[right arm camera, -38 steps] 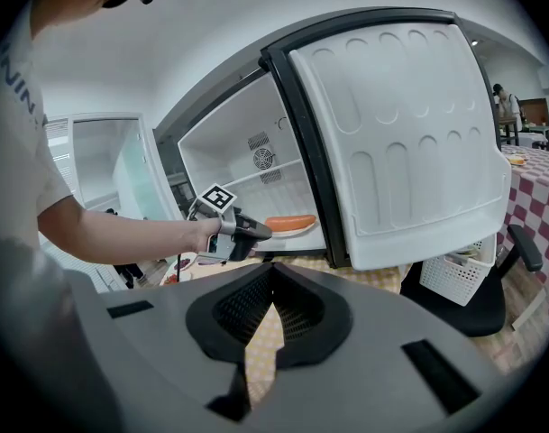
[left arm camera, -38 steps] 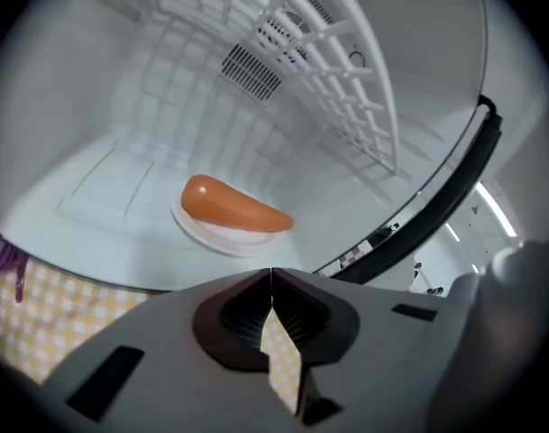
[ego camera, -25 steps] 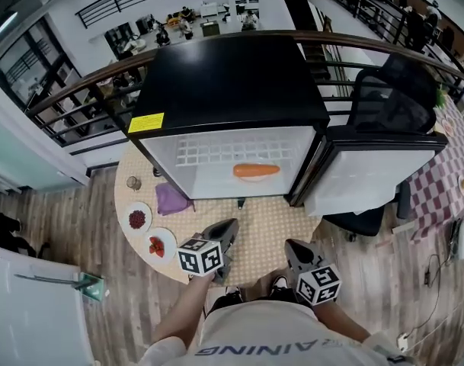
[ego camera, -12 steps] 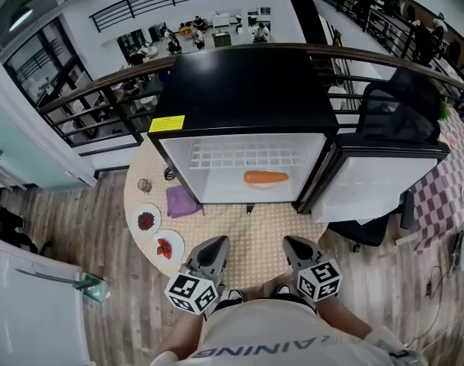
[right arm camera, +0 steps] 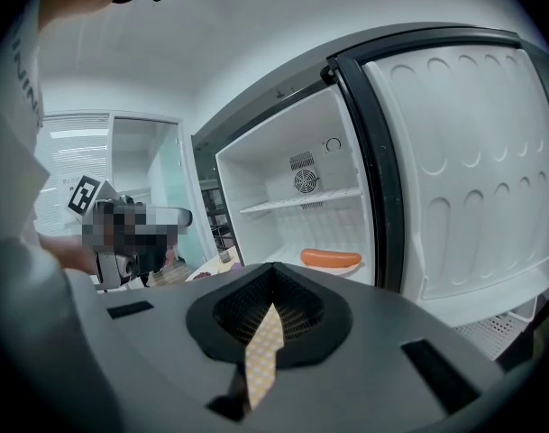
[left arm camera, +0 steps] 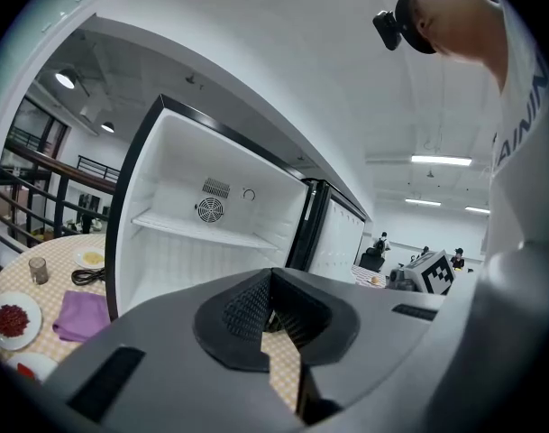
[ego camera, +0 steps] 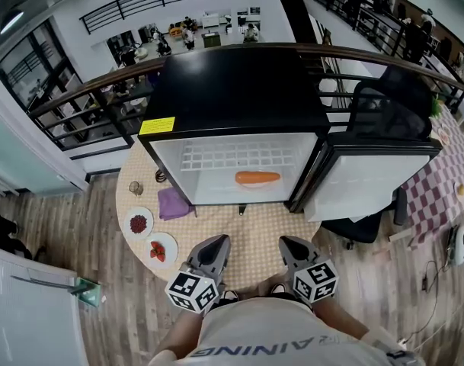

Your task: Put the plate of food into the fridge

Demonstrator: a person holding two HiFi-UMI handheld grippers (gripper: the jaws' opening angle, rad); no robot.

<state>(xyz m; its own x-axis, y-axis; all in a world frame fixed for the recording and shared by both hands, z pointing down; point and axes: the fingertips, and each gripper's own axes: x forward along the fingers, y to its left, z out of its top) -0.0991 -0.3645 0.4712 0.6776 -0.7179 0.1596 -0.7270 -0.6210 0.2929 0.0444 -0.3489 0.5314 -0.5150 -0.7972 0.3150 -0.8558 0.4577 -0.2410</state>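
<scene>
From my end, the left claw (ego camera: 216,242) is fully closed and has hold of nothing; its own camera shows only a sliver of checked tablecloth through the seam between the jaws. The right claw (ego camera: 289,244) reads the same to me: jaws together, nothing in them. Both hang side by side over the near edge of the round table (ego camera: 254,235), pointing at the fridge (ego camera: 232,90). The fridge stands on the far part of the table with its door (ego camera: 369,181) swung wide to the right. The plate of food (ego camera: 257,178), a long orange piece on a white plate, sits on the fridge floor under the wire shelf (ego camera: 239,156), right of centre and well apart from both claws. Along the table's left edge lie a plate of dark red bits (ego camera: 139,223) and a plate of brighter red pieces (ego camera: 161,248). A purple cloth (ego camera: 173,202) lies just beside the fridge's front left corner, and a glass (ego camera: 136,187) stands farther along that edge.
</scene>
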